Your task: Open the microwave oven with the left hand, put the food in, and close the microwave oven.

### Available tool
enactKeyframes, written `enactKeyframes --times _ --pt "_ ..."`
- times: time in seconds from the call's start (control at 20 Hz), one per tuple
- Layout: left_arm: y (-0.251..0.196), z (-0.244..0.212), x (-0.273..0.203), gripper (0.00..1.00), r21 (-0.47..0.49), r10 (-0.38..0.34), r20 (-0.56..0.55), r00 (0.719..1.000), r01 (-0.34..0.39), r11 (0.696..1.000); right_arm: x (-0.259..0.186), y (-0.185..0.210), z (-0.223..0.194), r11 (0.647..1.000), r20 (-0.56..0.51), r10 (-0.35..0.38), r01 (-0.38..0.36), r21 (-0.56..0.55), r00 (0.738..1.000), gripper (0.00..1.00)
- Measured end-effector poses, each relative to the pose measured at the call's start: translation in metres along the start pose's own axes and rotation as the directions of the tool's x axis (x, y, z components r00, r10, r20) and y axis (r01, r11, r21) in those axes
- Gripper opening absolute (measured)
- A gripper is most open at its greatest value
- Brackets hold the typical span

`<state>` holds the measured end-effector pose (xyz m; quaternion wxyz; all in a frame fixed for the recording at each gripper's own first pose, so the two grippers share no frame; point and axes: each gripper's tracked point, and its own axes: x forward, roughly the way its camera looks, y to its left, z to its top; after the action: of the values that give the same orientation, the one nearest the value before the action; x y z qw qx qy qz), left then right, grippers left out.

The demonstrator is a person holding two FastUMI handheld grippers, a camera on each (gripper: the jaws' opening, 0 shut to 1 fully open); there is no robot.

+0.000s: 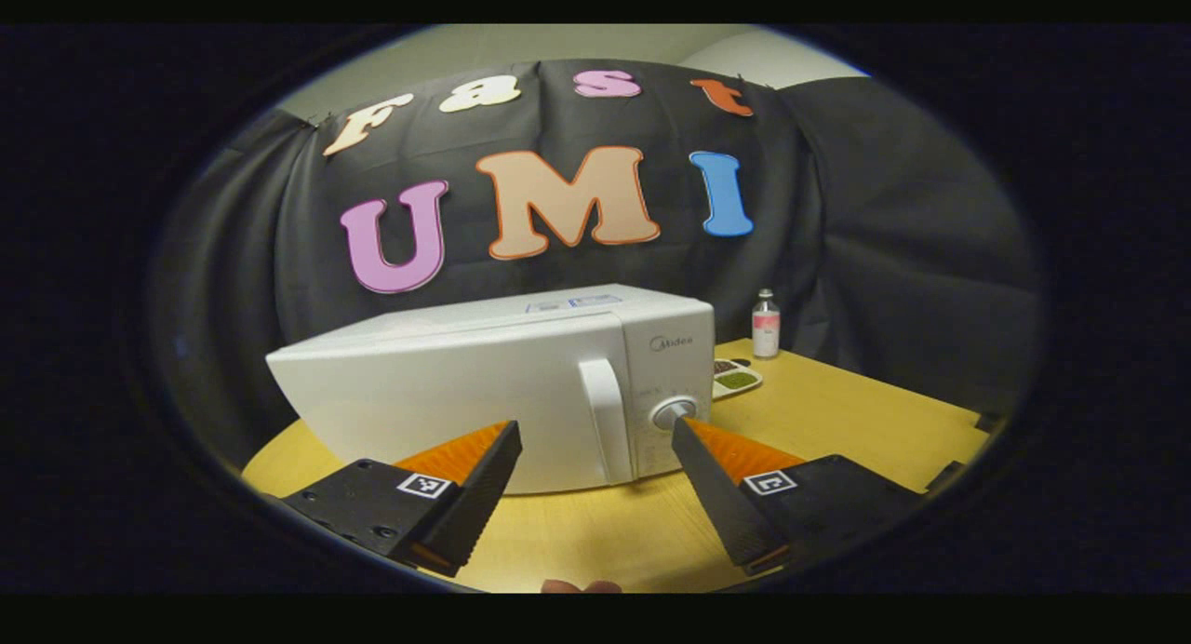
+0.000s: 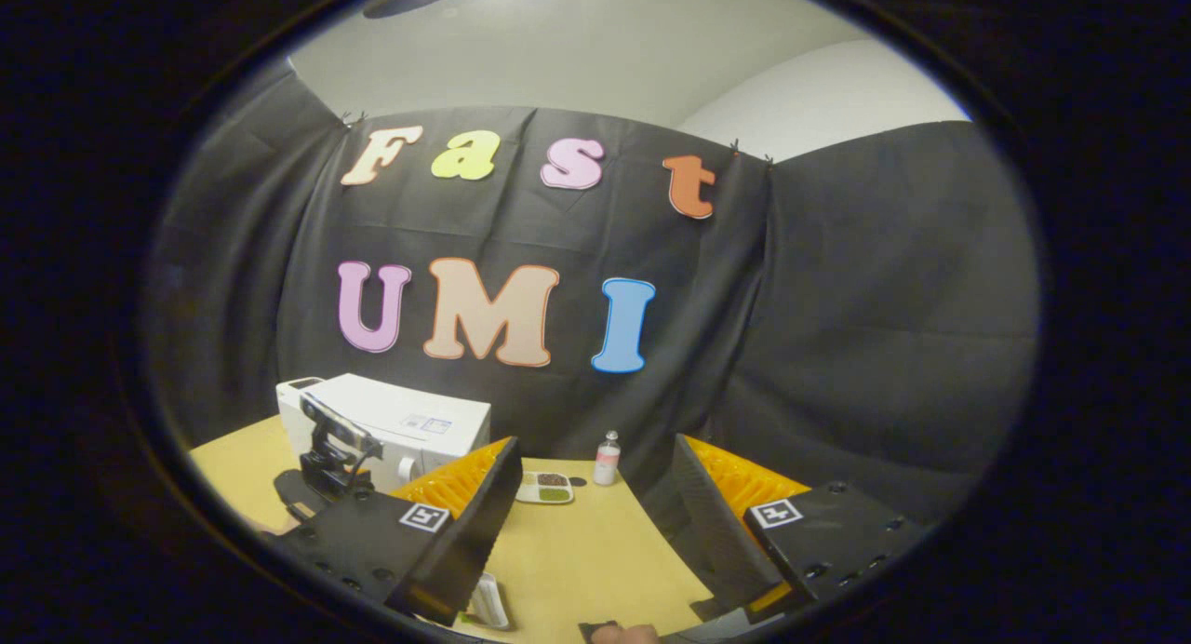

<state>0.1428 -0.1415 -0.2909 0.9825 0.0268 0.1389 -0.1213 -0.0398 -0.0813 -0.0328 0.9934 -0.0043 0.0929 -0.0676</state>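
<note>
A white microwave oven [image 1: 465, 393] stands on the wooden table [image 1: 837, 421] with its door closed. Its vertical handle [image 1: 605, 421] and round knob [image 1: 673, 411] face me. My left gripper [image 1: 595, 427] is open a short way in front of the door, its fingers on either side of the handle and not touching it. The food, a small white tray [image 1: 735, 377] with dark and green portions, lies to the right of the oven. In the right gripper view, my right gripper [image 2: 596, 444] is open and holds nothing. Beyond it lies the tray [image 2: 546, 487], with the microwave [image 2: 400, 425] and the other gripper [image 2: 330, 458] to the left.
A small clear bottle [image 1: 766, 323] with a pink label stands behind the tray, near the black cloth wall; the right gripper view shows this bottle [image 2: 607, 458] too. Bare table [image 2: 577, 551] stretches between my right gripper and the tray.
</note>
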Motion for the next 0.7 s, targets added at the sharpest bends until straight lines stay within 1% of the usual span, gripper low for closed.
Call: enactKeyframes --times 0.05,0.1,0.2,0.35,0.4,0.5,0.55,0.6,0.65,0.7 --pt "-0.001 -0.004 0.007 0.98 -0.013 0.002 -0.009 1.000 -0.002 1.000 -0.001 -0.004 0.003 1.000 0.006 -0.006 0.006 -0.020 1.000 1.00" --pt "-0.002 -0.008 0.015 0.98 -0.022 0.004 -0.019 1.000 -0.004 1.000 -0.001 -0.009 0.004 0.999 0.008 -0.018 0.018 -0.045 1.000 0.96" --pt "-0.004 -0.019 0.026 0.98 -0.032 0.007 -0.046 0.999 -0.009 0.999 -0.002 -0.016 0.003 0.997 0.004 -0.035 0.036 -0.074 0.999 0.96" --pt "-0.003 -0.022 0.039 0.98 -0.036 0.032 -0.044 0.999 -0.033 0.999 -0.004 -0.017 -0.002 0.995 -0.013 -0.052 0.051 -0.085 0.999 0.96" --pt "-0.004 -0.024 0.044 0.98 -0.035 0.036 -0.045 0.998 -0.038 0.999 -0.004 -0.018 -0.006 0.994 -0.024 -0.059 0.057 -0.092 0.998 1.00" --pt "-0.007 -0.028 0.049 0.98 -0.048 0.027 -0.058 0.998 -0.030 0.998 -0.004 -0.016 -0.006 0.993 -0.030 -0.054 0.050 -0.111 0.998 1.00" --pt "-0.007 -0.030 0.052 0.94 -0.049 0.026 -0.065 0.998 -0.029 0.998 -0.004 -0.015 -0.005 0.991 -0.029 -0.048 0.044 -0.128 0.998 1.00" --pt "-0.003 -0.032 0.052 0.76 -0.045 0.050 -0.071 0.996 -0.054 0.998 -0.004 -0.016 -0.004 0.988 -0.024 -0.051 0.047 -0.145 0.998 1.00" --pt "-0.001 -0.037 0.055 0.58 -0.049 0.056 -0.091 0.994 -0.061 0.997 -0.004 -0.019 -0.003 0.987 -0.021 -0.053 0.050 -0.153 0.998 1.00" --pt "-0.003 -0.031 0.044 0.40 -0.050 0.055 -0.087 0.995 -0.059 0.997 -0.004 -0.019 -0.002 0.988 -0.022 -0.051 0.047 -0.149 0.998 1.00"
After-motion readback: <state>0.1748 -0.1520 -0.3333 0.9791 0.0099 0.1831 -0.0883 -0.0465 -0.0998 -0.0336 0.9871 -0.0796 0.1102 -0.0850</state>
